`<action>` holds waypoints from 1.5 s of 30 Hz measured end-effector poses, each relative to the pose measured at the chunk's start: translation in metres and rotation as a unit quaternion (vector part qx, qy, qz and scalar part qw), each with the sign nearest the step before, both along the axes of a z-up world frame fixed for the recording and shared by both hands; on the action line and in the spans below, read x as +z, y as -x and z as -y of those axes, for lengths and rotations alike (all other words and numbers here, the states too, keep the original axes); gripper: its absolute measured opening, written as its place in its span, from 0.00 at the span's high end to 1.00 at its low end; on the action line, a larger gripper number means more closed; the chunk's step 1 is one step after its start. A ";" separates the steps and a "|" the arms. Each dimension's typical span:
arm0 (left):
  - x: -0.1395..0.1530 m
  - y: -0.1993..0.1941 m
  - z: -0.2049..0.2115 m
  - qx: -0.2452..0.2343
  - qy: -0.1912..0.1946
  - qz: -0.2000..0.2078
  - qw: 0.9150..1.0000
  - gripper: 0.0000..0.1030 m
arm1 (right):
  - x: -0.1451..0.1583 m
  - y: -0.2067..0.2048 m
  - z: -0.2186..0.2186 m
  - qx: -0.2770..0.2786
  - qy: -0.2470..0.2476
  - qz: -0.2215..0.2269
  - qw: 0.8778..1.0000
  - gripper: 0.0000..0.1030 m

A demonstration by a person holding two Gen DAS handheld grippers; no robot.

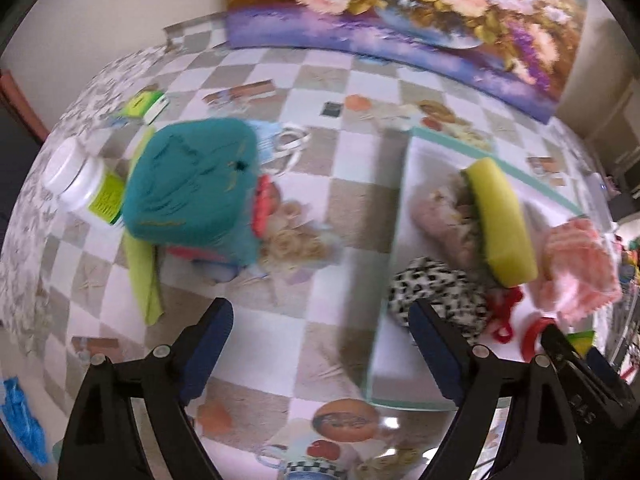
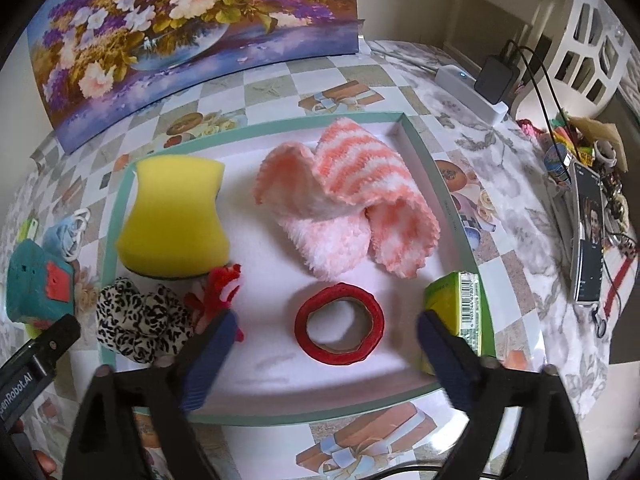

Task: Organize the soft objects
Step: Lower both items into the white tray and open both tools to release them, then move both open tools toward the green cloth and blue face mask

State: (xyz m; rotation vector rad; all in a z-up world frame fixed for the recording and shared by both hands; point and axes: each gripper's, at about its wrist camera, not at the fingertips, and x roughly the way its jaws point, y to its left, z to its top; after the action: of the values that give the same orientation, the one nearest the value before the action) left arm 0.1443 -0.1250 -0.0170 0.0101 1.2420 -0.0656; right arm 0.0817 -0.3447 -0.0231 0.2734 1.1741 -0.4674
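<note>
A white tray with a mint rim (image 2: 424, 160) holds a yellow sponge (image 2: 176, 216), a pink-and-white striped fluffy cloth (image 2: 348, 196), a leopard-print scrunchie (image 2: 140, 320), a red fuzzy twist (image 2: 218, 292), a red tape roll (image 2: 340, 324) and a green box (image 2: 456, 304). My right gripper (image 2: 324, 320) stands open above the red roll, its pads apart from it. To the left of the tray (image 1: 400, 216) lies a teal soft item (image 1: 192, 184) with red patches. My left gripper (image 1: 320, 320) is open over bare tablecloth between that item and the scrunchie (image 1: 436, 296), holding nothing.
A white bottle with a green label (image 1: 80, 184), a lime cloth (image 1: 144, 276) and a face mask (image 1: 280, 140) lie around the teal item. A flower painting (image 2: 192, 20) leans at the back. A phone (image 2: 588, 236), a power strip (image 2: 472, 88) and cables crowd the right edge.
</note>
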 end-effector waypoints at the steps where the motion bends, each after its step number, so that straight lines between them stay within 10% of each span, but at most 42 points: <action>1: -0.002 -0.001 -0.002 0.005 -0.005 -0.003 1.000 0.13 | 0.001 0.000 -0.001 0.001 0.005 0.001 1.000 0.00; 26: 0.029 -0.009 -0.057 0.065 -0.017 0.026 0.997 0.13 | 0.019 -0.004 -0.049 0.074 0.009 0.019 0.997 0.00; 45: 0.014 -0.008 -0.182 0.176 -0.002 0.035 0.984 0.13 | 0.017 -0.020 -0.152 0.189 -0.003 0.026 0.982 0.00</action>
State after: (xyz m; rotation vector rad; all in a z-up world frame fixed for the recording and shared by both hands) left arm 0.1526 0.0567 -0.0027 -0.2024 1.1569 0.2423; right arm 0.1019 -0.1925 -0.0063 0.0636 1.1443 -0.1226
